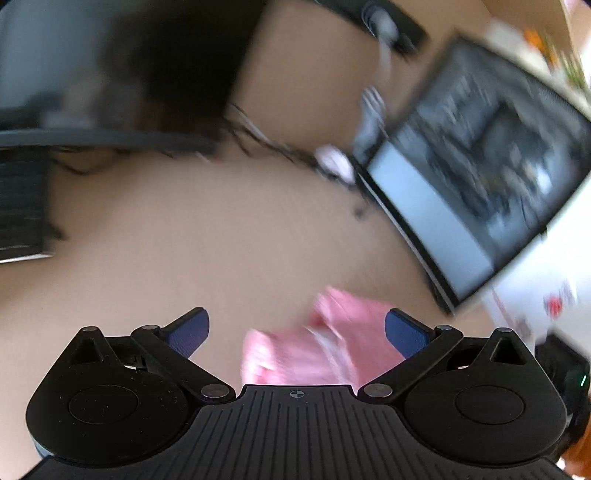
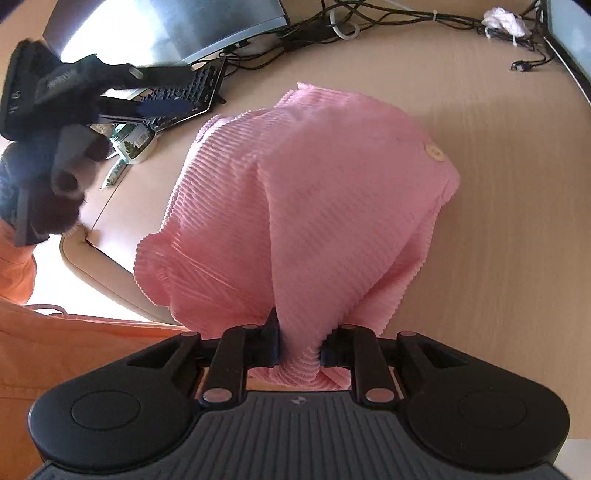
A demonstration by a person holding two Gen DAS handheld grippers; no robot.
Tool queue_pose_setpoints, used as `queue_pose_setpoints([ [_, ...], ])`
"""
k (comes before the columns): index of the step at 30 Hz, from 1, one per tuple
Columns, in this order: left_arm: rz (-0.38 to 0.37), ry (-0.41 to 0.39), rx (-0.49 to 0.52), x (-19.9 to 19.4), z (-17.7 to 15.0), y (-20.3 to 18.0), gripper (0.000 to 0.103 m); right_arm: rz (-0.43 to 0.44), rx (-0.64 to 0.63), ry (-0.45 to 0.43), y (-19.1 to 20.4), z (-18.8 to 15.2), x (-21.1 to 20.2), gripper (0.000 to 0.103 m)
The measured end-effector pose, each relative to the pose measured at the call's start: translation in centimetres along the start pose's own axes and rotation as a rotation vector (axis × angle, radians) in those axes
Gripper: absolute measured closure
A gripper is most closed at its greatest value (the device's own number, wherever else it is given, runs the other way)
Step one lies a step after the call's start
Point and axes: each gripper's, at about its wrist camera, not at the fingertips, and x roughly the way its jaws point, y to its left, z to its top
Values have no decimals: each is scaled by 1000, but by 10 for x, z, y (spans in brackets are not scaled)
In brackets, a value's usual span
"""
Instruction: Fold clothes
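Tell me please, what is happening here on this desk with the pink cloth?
A person is folding clothes with two handheld grippers. The right gripper is shut on a bunch of the pink ribbed garment, which hangs from it over the wooden desk. The left gripper is open and holds nothing; its view is blurred, with the pink fabric just ahead of it. A keyboard, monitors and cables sit at the back of the desk.

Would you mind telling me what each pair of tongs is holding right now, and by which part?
The right tongs pinch a bunched fold of the pink ribbed garment. The left tongs are open, holding nothing.
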Motion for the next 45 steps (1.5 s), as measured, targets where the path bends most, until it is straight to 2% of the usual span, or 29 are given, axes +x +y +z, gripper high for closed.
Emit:
queue_pose_setpoints([
  [2,2,57,39,20,-6,-8,0,-8,-30,-6,-3,4,0,87],
  [4,27,93,62,33,-13,-12,0,-59,-78,-18,-6,15,-1,88],
  [7,40,102,65,36,-20,-14,0,-238,-166,-58,-14,45,0,86],
  [9,18,100,68,37,-23,-18,0,-398,-236,-99,-21,70,5,82],
  [10,-2,102,78,39,-24,-24,0,-471,-256,-118,-25,82,7,76],
  [12,-46,108,102,43,-26,-37,0,-556,-219,-164,-34,111,4,72],
  [13,-74,109,122,44,-28,-45,0,-561,-205,-200,-34,119,-4,68],
  [16,-134,101,169,39,-31,-62,0,-567,-190,-316,-25,135,-27,39],
  [18,-159,91,191,33,-32,-67,0,-563,-237,-383,-9,131,-42,39],
  [21,-102,58,122,23,-28,-48,0,-467,-273,-400,12,120,-43,39],
  [24,-2,14,21,18,-19,-22,0,-359,-255,-366,21,101,-29,39],
  [26,72,-22,-54,16,-11,-5,0,-325,-201,-289,17,88,-6,40],
  [29,106,-52,-113,14,0,9,0,-411,-196,-205,-5,69,22,39],
  [32,93,-58,-87,19,9,2,0,-431,-139,-229,-20,66,17,38],
  [36,52,-43,-49,39,21,-13,0,-483,-155,-254,-21,62,10,36],
  [41,41,-5,-29,81,31,-29,0,-589,-127,-312,-26,61,1,18],
  [45,38,27,-55,97,24,-29,0,-620,-70,-349,-31,59,-10,14],
])
